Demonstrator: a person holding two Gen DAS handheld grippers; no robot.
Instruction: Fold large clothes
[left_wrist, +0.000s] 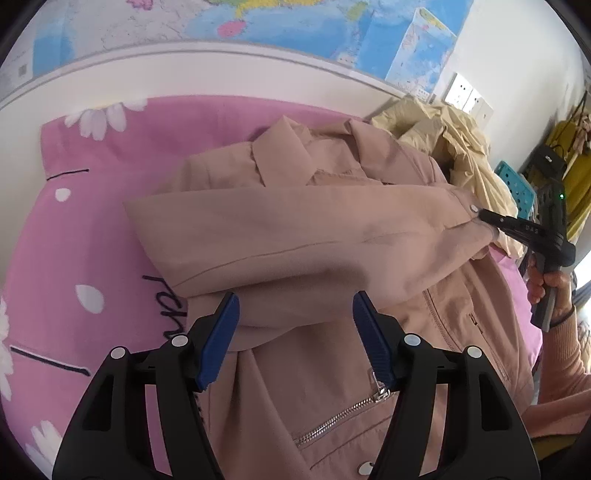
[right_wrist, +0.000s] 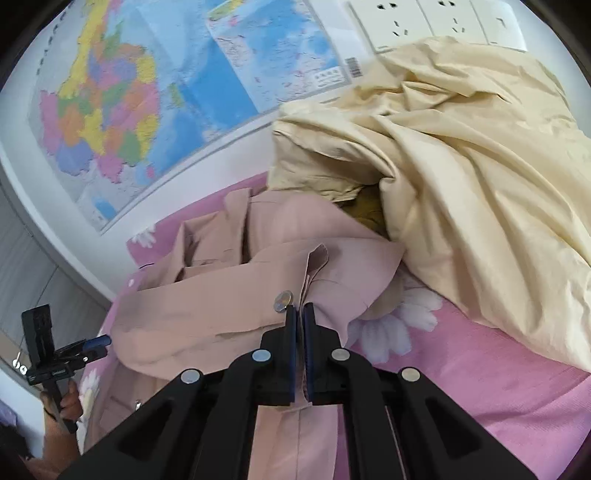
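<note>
A dusty-pink jacket (left_wrist: 332, 369) with a silver zipper lies on a pink flowered bedsheet (left_wrist: 92, 240). One sleeve (left_wrist: 295, 236) is laid across its chest. My left gripper (left_wrist: 295, 306) is open and empty, its blue pads just above the jacket near the sleeve's fold. My right gripper (left_wrist: 480, 216) is shut on the sleeve cuff at the jacket's right side. In the right wrist view the right gripper (right_wrist: 300, 308) pinches the cuff (right_wrist: 314, 266) beside a snap button. The left gripper (right_wrist: 98, 341) shows at far left.
A crumpled cream-yellow cloth (right_wrist: 480, 166) is piled on the bed right of the jacket. A map (right_wrist: 129, 110) hangs on the wall behind, with wall sockets (right_wrist: 424, 22). A blue crate (left_wrist: 517, 188) stands beyond the bed at right.
</note>
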